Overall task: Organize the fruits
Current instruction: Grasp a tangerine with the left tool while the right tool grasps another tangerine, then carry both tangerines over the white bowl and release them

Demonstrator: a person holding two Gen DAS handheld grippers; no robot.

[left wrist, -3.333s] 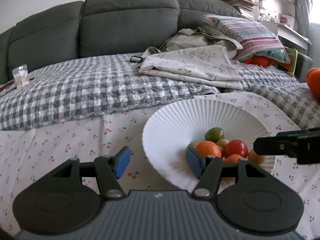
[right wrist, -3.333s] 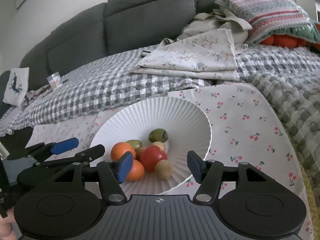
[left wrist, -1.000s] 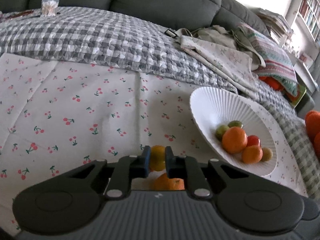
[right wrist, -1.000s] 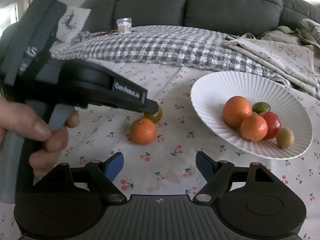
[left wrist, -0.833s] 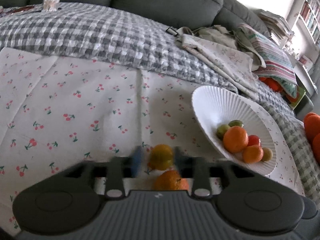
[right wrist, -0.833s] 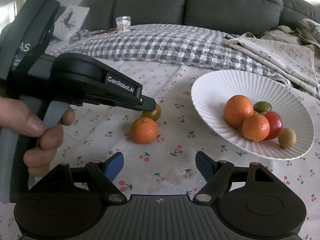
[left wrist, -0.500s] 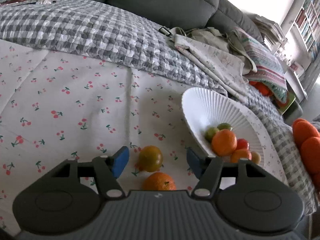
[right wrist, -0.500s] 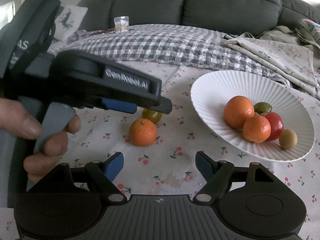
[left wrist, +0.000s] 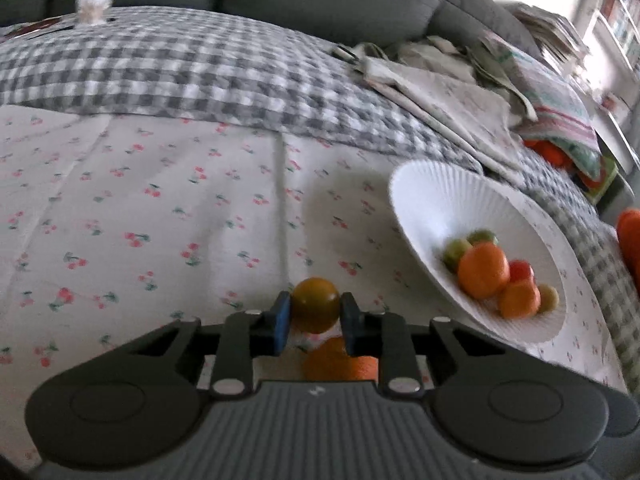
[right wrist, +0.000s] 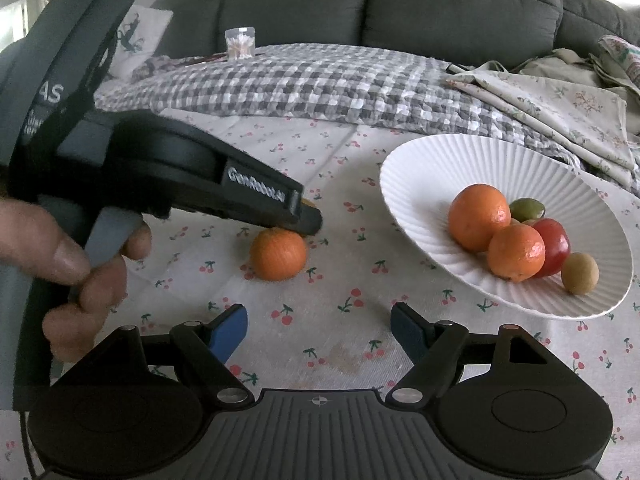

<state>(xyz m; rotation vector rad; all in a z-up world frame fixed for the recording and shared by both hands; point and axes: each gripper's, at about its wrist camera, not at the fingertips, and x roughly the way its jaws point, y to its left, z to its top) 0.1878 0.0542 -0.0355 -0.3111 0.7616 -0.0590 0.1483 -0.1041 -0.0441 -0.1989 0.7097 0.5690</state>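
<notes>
Blue-padded left gripper (left wrist: 312, 317) now pinching a small yellow-green fruit (left wrist: 315, 303) on the cherry-print cloth (left wrist: 160, 216), jaws having closed again within the last half second after standing spread around that same fruit half a second ago. Pads pressed to both flanks, fruit low over the cloth, whether touching it unclear; loose mandarin (right wrist: 279, 254) just beside, at the near side. Right gripper (right wrist: 319, 334) held wide apart over bare cloth, gripping nothing, unchanged from a second back. White ribbed bowl (right wrist: 424, 168) off to the right, holding two mandarins, a red fruit and small green and tan ones. Regrip judged secure enough for a carry to the bowl; mandarin on the cloth likely next.
</notes>
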